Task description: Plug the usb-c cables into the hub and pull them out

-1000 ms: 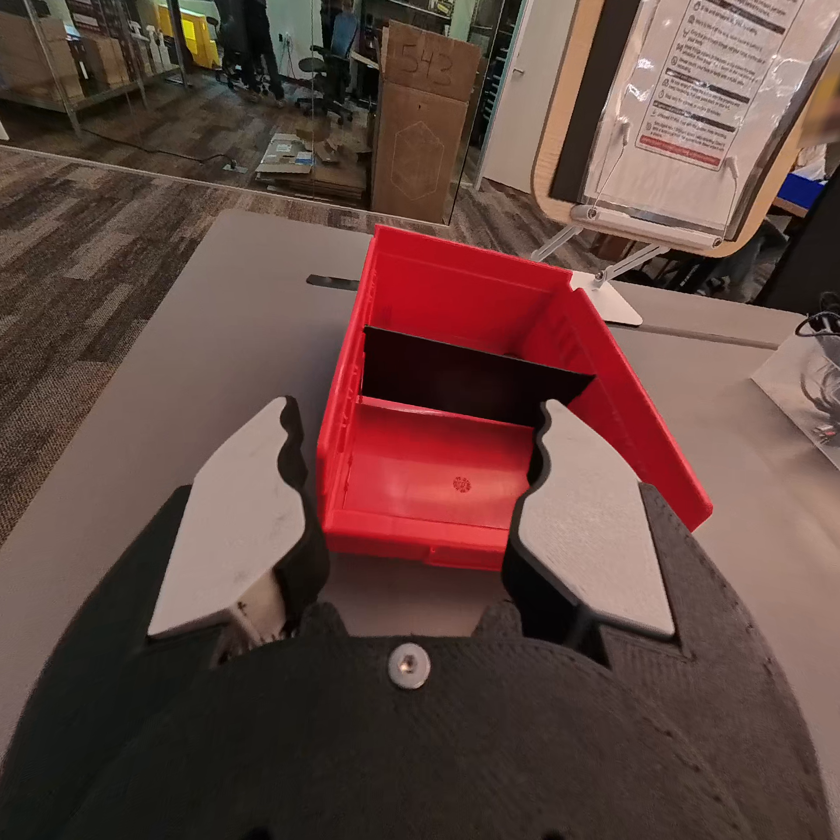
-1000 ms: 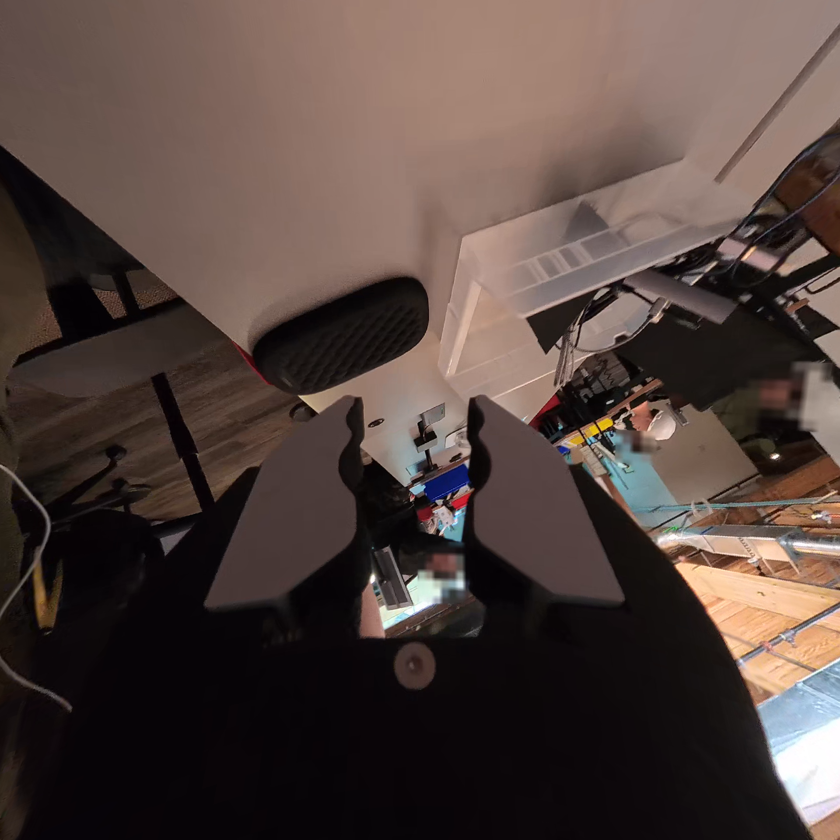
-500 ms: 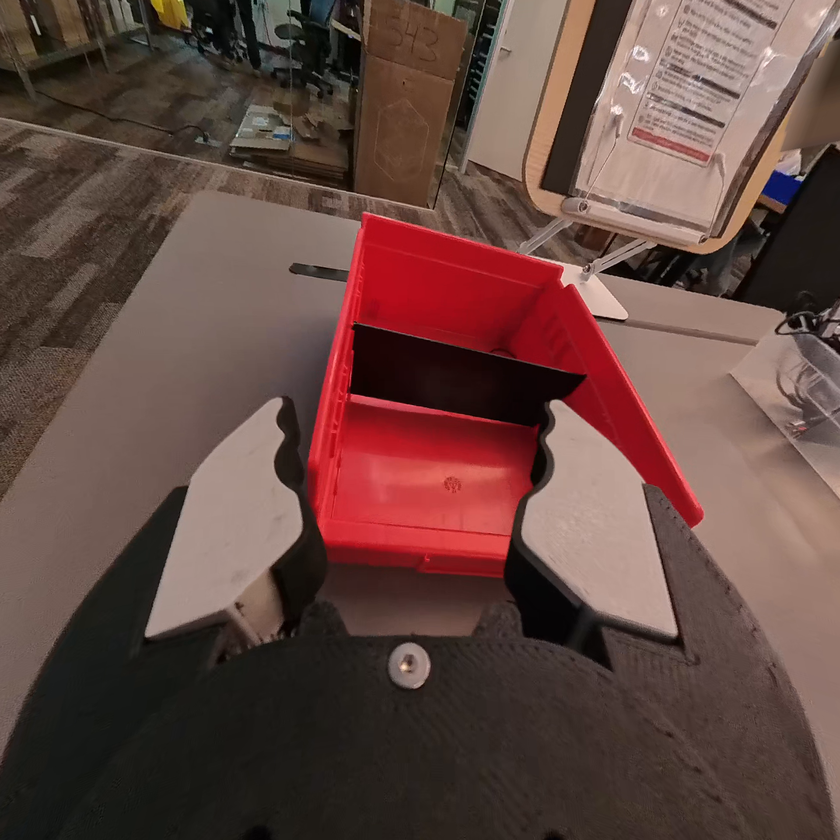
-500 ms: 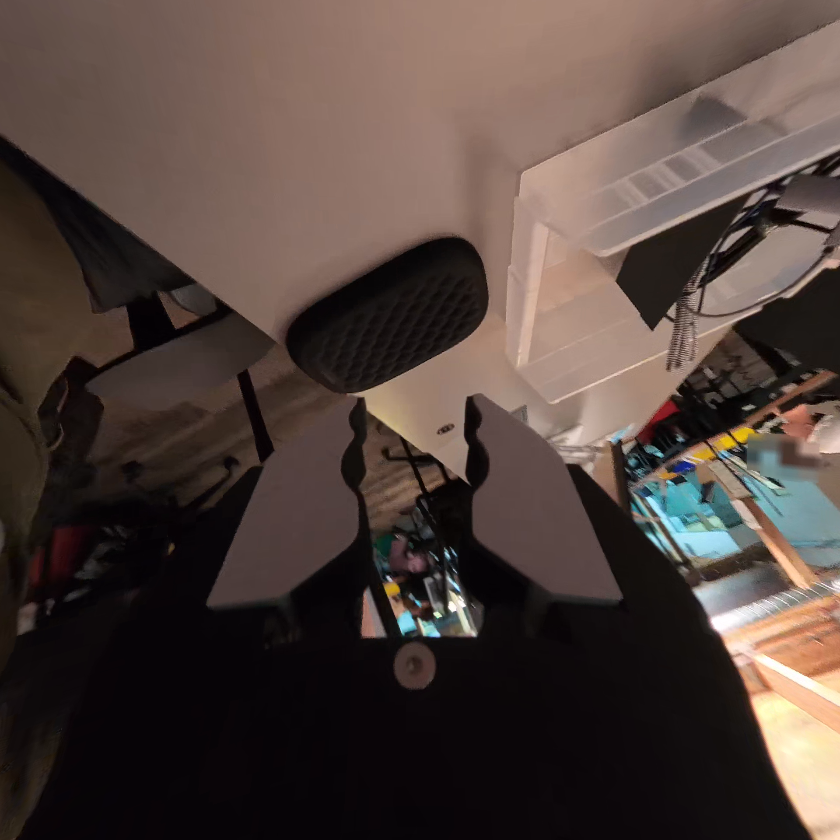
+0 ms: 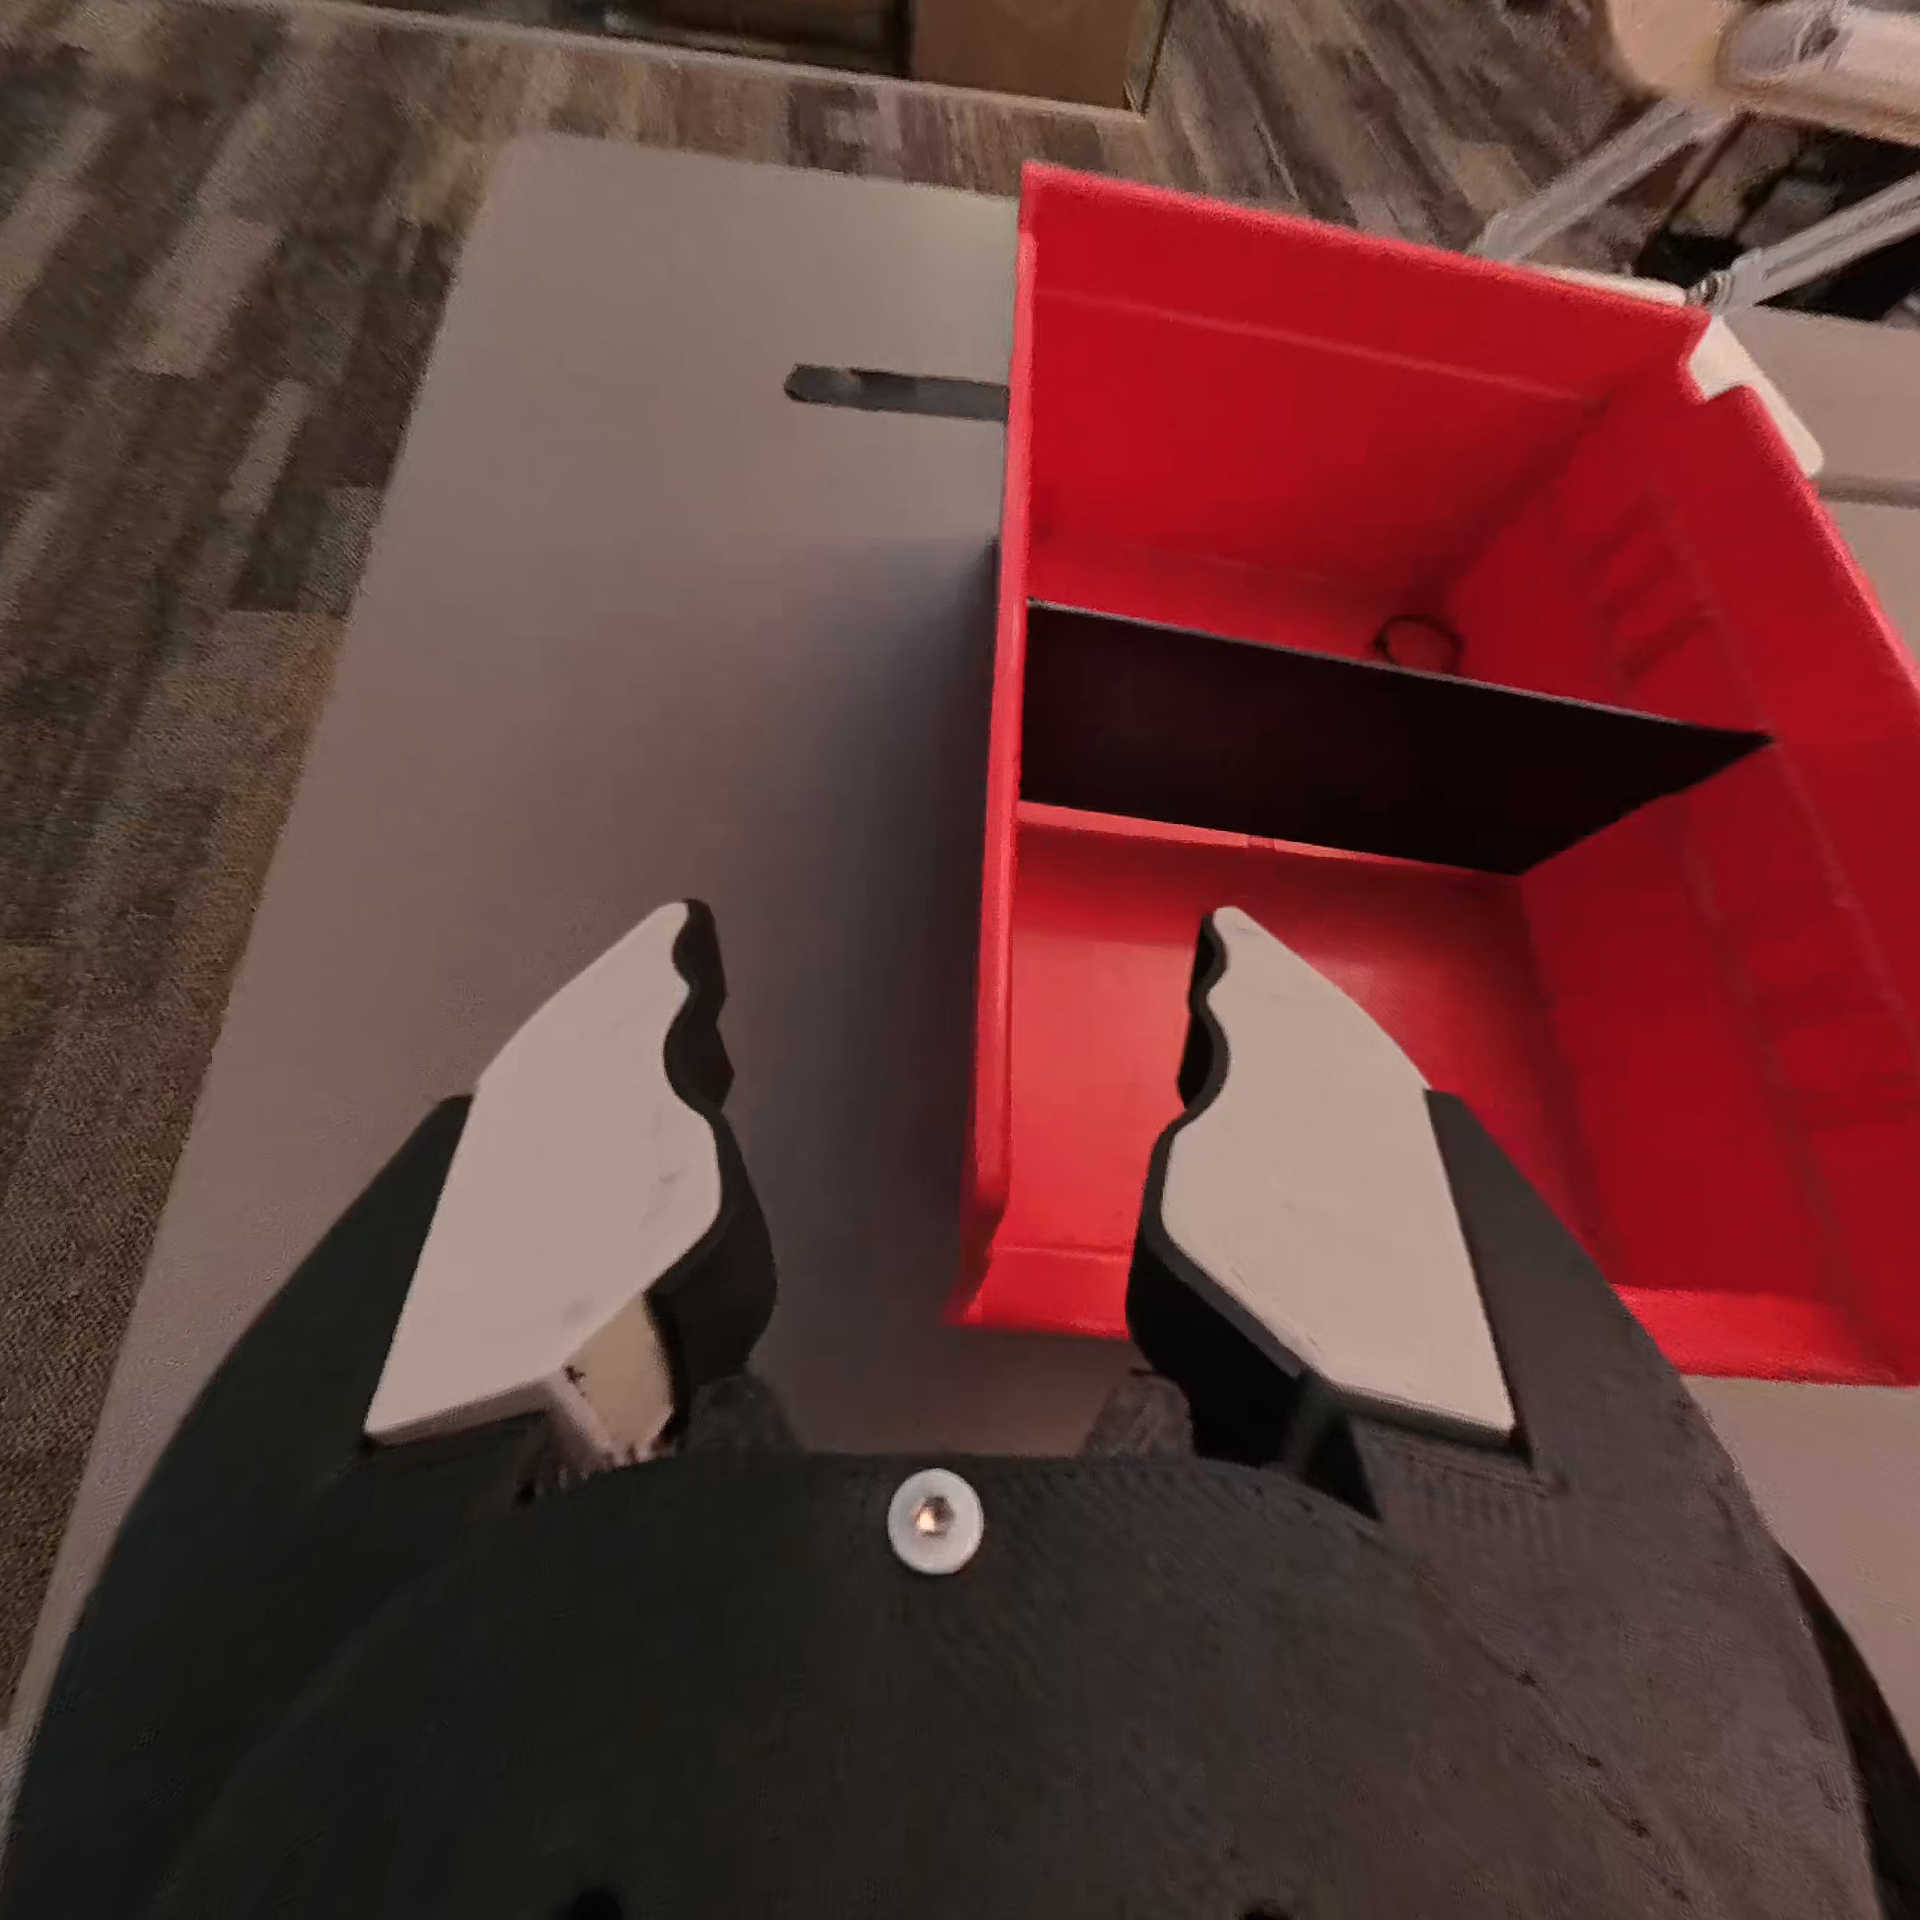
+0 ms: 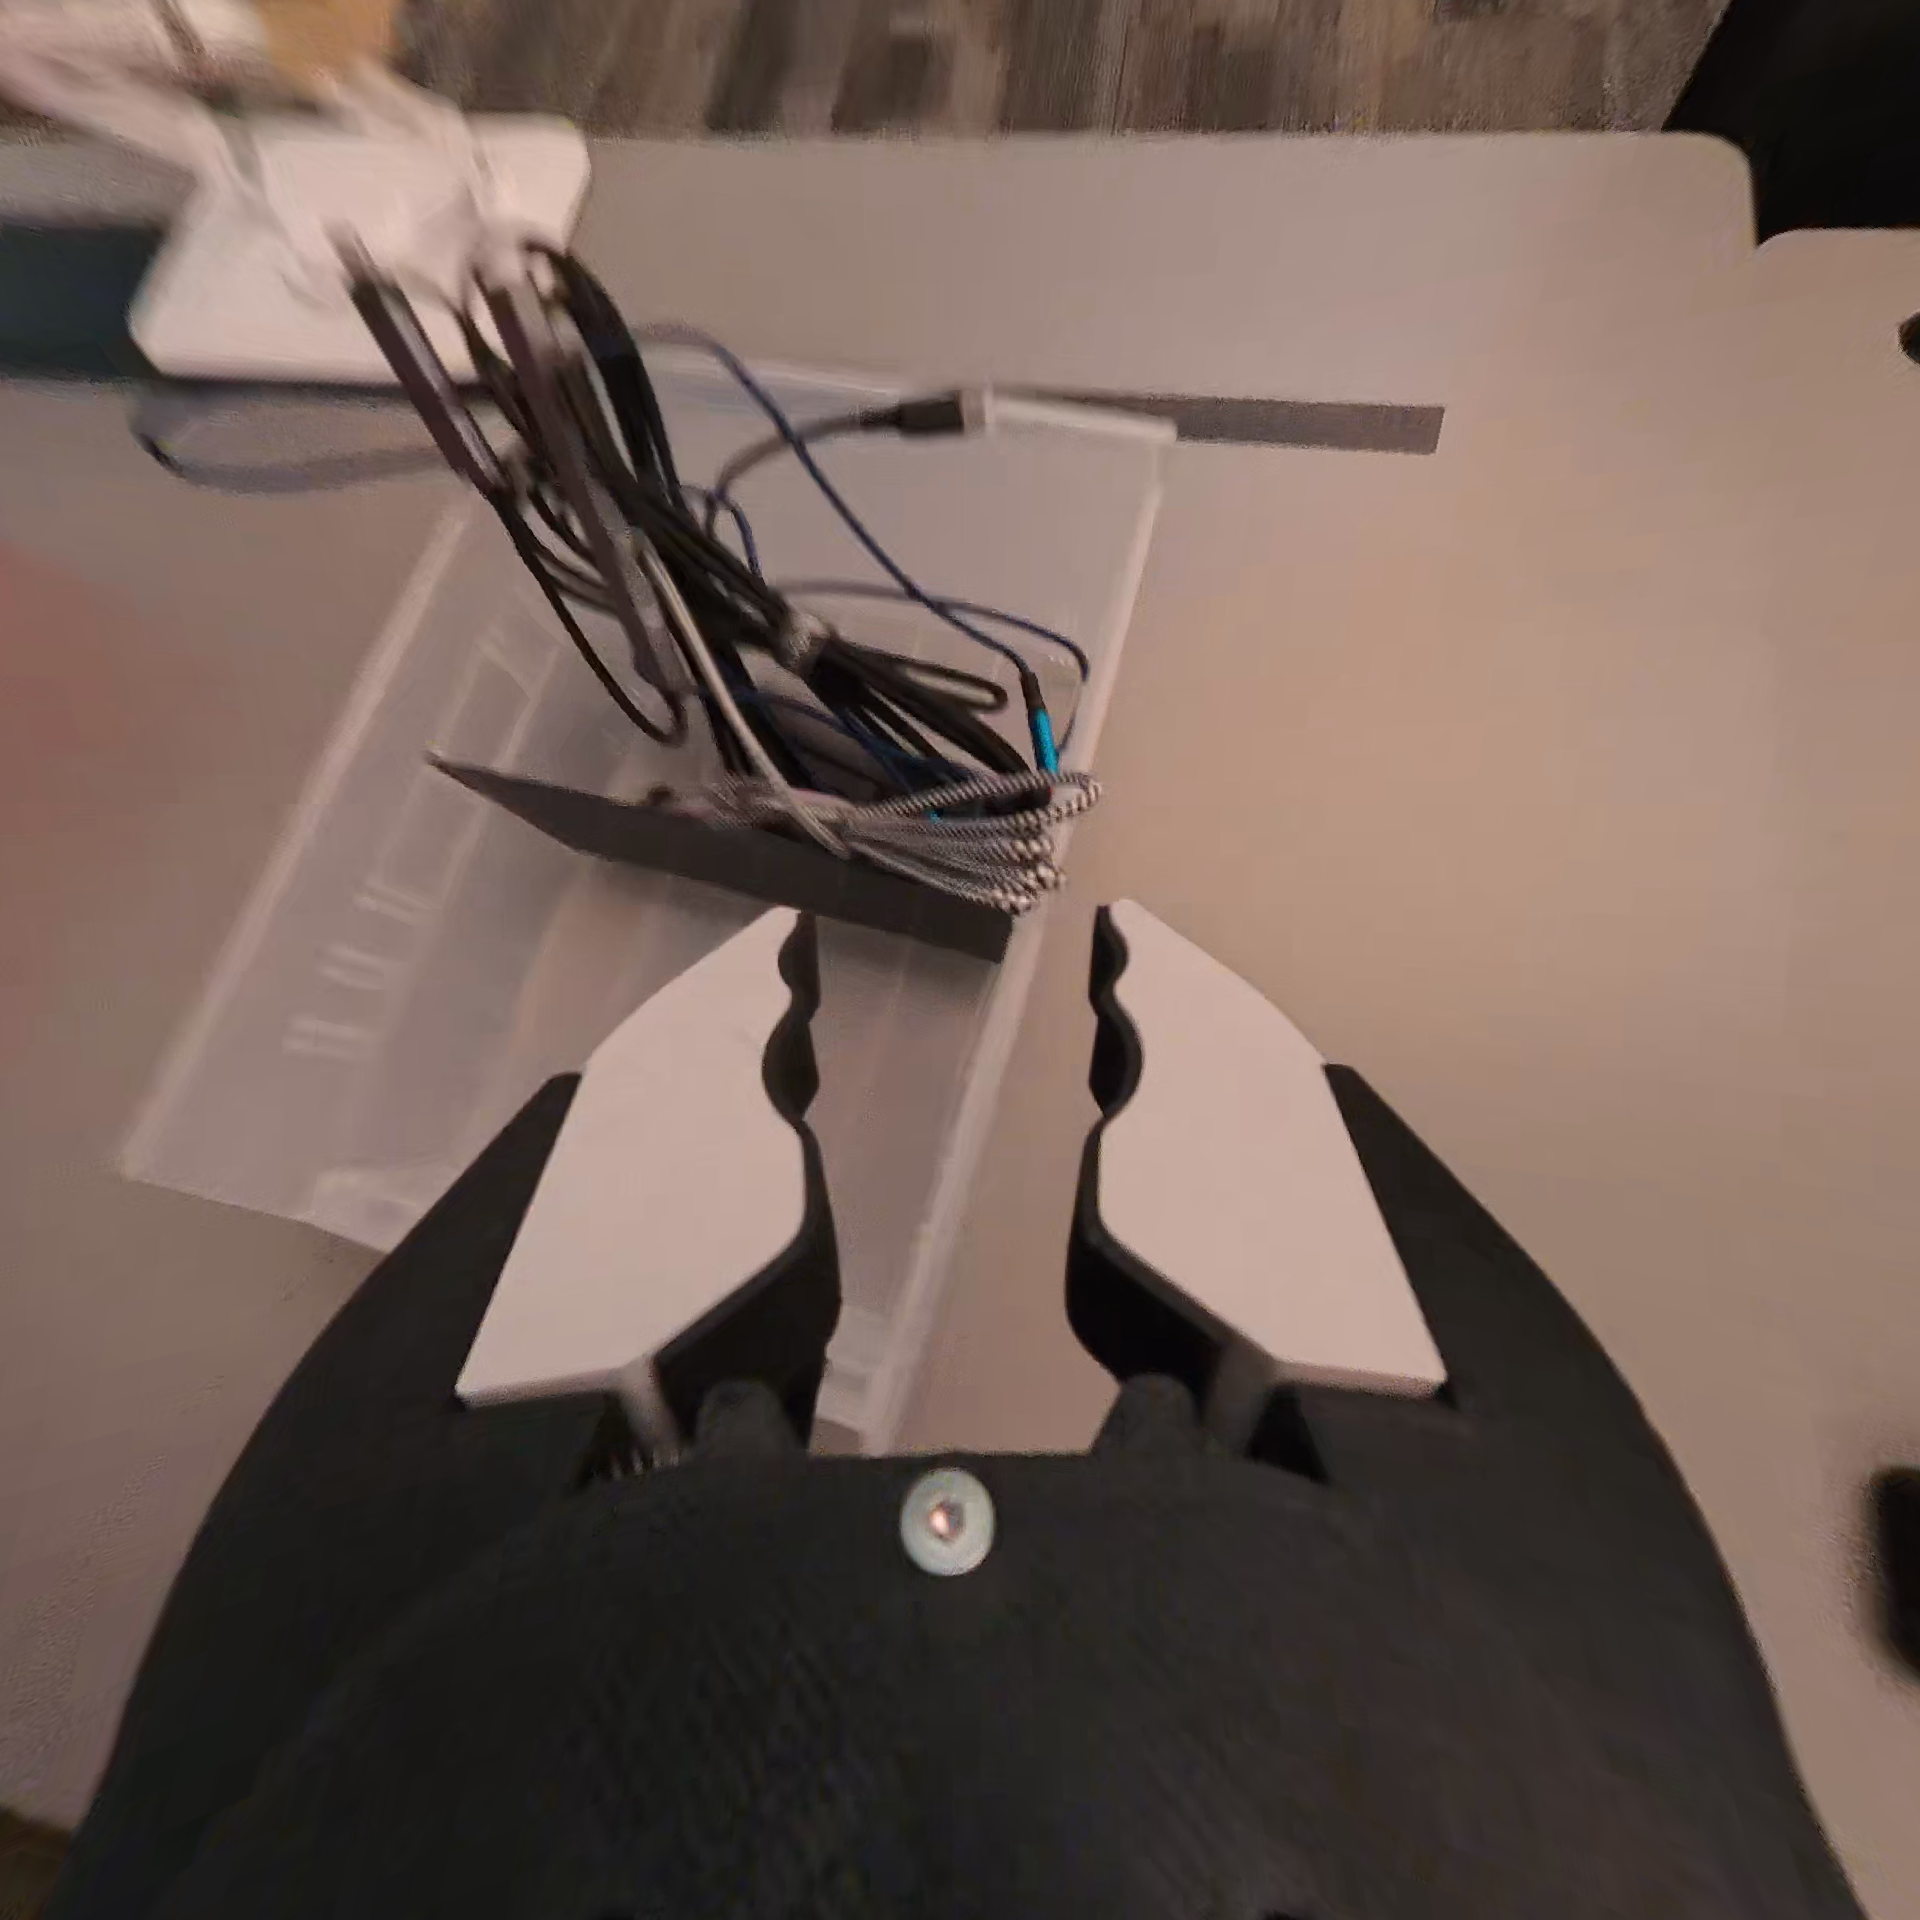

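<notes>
In the right wrist view a clear plastic bin [image 6: 343, 914] lies on the grey table and holds a tangle of cables [image 6: 727, 644]: black, grey, blue and braided ones. A black divider [image 6: 748, 862] crosses the bin. My right gripper [image 6: 945, 914] is open and empty, just short of the braided cable bundle [image 6: 977, 831]. In the left wrist view my left gripper [image 5: 945, 920] is open and empty, above the near left corner of a red bin [image 5: 1351, 499] with a black divider [image 5: 1330, 748]. I cannot make out a hub. The right wrist view is blurred.
A small dark loop [image 5: 1413, 639] lies in the red bin's far compartment. A dark slot [image 5: 894, 390] is in the grey table [image 5: 644, 623] left of it. A white base [image 6: 343, 270] stands beyond the clear bin. Carpet lies past the table edges. Tip to tip, the grippers are about 80 centimetres apart. It is some 30 centimetres from my left tips to the dark slot [image 5: 894, 390].
My right gripper has swung from pointing up under the table to pointing down at the clear bin, and its fingers have opened wider. My left gripper has tilted down and shifted left of the red bin.
</notes>
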`<state>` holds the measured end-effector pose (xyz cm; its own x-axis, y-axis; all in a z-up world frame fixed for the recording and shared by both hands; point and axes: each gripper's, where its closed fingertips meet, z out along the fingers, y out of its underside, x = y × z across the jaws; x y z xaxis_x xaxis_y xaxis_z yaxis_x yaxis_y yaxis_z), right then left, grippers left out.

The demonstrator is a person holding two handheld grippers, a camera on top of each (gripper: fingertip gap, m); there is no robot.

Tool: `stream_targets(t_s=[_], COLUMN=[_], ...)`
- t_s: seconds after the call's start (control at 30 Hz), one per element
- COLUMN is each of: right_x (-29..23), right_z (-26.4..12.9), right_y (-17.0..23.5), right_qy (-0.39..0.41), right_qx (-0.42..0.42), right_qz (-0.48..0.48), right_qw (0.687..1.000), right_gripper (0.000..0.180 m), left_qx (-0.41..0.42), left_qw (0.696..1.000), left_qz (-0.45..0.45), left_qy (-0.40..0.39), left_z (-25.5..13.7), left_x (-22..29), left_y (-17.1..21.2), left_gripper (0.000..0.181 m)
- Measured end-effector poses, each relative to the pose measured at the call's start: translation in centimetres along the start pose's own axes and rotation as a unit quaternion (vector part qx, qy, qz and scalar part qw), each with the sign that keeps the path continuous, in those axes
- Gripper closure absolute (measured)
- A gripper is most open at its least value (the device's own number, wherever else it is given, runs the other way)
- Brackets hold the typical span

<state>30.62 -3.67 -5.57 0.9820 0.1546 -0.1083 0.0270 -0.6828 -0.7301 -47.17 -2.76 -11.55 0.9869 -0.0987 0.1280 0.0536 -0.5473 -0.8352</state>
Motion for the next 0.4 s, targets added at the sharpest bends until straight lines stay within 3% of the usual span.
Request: stream_targets(t_s=[0.03,0.1,0.27,0.4], right_x=[0.6,2.5,0.9,0.6], right_z=[1.1,2.6,5.5,6.4], right_y=[1.2,3.5,7.1,9.6], right_qy=[0.013,0.063,-0.023,-0.062], right_qx=[-0.028,-0.113,-0.201,-0.26], right_qz=[-0.036,-0.051,0.024,0.071], right_qw=[0.999,0.99,0.979,0.961], right_gripper=[0.128,0.127,0.131,0.152], left_qx=[-0.015,-0.052,-0.117,-0.16], left_qw=[1.0,0.999,0.99,0.985], left_qz=[0.003,0.01,-0.012,0.001], left_qy=[0.003,0.009,0.072,0.067], left_z=[0.6,1.7,3.0,2.2], left_x=[0.0,0.2,2.5,3.0], left_y=[0.4,1.5,3.3,4.0], left_gripper=[0.099,0.109,0.143,0.156])
